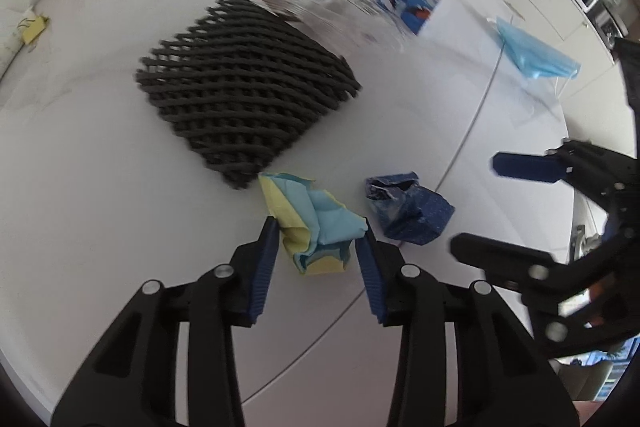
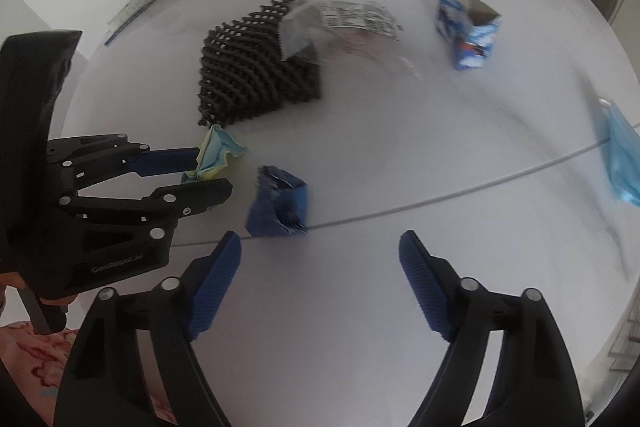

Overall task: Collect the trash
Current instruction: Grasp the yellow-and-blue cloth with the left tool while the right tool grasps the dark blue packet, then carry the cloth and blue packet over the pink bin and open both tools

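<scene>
Over the white table (image 1: 100,187), left gripper (image 1: 318,231) points steeply down, fingers (image 1: 264,259) flanking crumpled paper (image 1: 316,223).

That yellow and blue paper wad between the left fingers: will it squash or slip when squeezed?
The paper wad looks loosely crumpled, so it will probably squash and feel light. Its soft creased folds should catch on the ribbed pads of the left hand-held gripper, so slipping seems unlikely.

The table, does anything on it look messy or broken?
Yes. Trash lies scattered on the white table: a crumpled yellow and blue paper, a crushed dark blue wrapper, a torn-open carton, a face mask and black netting.
</scene>
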`<state>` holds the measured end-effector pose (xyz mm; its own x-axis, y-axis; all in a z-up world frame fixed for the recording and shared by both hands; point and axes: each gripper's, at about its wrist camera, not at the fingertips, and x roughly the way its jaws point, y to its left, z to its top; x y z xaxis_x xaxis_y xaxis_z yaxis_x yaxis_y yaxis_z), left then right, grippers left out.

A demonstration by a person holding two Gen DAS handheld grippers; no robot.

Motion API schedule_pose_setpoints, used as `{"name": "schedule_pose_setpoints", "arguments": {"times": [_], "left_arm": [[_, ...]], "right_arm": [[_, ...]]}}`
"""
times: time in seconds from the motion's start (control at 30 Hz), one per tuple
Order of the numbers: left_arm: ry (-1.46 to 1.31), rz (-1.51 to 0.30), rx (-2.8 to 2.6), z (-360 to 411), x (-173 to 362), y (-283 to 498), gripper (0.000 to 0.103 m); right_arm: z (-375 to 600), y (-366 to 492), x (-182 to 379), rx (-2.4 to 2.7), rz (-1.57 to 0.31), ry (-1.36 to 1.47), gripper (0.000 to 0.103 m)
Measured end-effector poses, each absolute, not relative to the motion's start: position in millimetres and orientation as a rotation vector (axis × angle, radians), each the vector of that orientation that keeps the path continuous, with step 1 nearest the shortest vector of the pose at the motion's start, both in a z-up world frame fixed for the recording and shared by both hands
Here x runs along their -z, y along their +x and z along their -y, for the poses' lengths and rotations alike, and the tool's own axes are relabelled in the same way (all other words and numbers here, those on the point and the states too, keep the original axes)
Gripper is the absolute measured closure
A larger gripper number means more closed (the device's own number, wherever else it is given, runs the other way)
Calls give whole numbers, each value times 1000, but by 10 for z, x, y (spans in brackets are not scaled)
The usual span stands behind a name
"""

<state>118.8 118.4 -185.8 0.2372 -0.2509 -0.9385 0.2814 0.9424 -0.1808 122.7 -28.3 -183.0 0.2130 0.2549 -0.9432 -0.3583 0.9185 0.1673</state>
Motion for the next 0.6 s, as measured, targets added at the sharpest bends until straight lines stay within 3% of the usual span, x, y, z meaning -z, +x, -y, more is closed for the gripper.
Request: {"name": "schedule_pose_setpoints", "arguments": {"times": [0.17, 0.37, 0.6], "left_arm": [[-10, -1273, 337, -1379, 1768, 1168, 68], [-17, -1259, 325, -1499, 1709, 1071, 68], [21, -1243, 356, -1259, 1641, 1030, 68]], "right_arm": [[42, 1343, 1958, -471, -1306, -125, 37], [-118, 1370, 2022, -462, -1322, -199, 70], [86, 1338, 1882, -433, -1311, -132, 73]]}}
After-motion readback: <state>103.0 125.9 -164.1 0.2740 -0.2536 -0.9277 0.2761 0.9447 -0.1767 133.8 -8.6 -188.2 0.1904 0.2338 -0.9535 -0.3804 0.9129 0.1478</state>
